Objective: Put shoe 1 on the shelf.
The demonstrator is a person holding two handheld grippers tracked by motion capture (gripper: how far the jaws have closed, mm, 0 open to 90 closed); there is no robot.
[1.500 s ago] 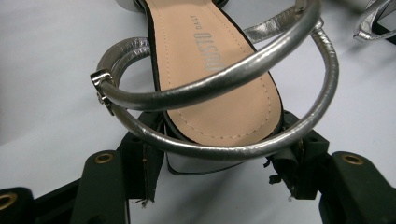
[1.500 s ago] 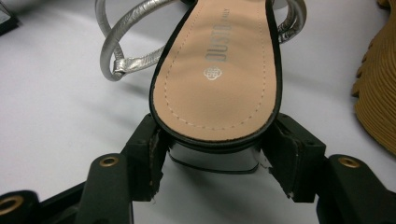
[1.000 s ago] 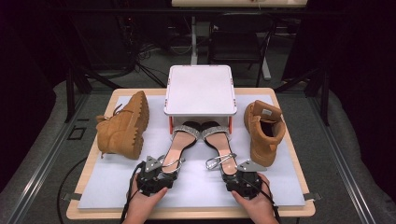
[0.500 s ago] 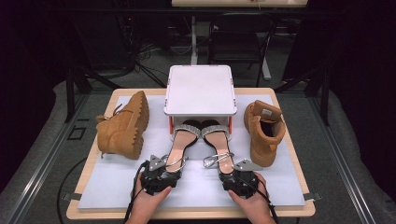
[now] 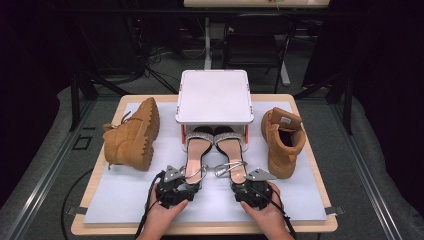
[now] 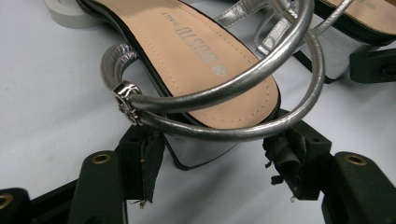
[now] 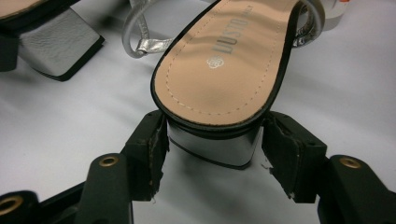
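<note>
My left gripper (image 5: 186, 179) has its fingers (image 6: 142, 163) spread on either side of the silver block heel of the left sandal (image 5: 196, 152), with a gap at each side. My right gripper (image 5: 243, 181) does the same at the right sandal (image 5: 231, 150), its fingers (image 7: 149, 149) spread beside that heel, close but not clamping. Both sandals lie side by side on the bench (image 5: 125, 197), toes tucked under the white stand (image 5: 214, 96). A tan boot (image 5: 132, 136) lies tipped on its side to the left; another tan boot (image 5: 282, 140) stands upright to the right.
</note>
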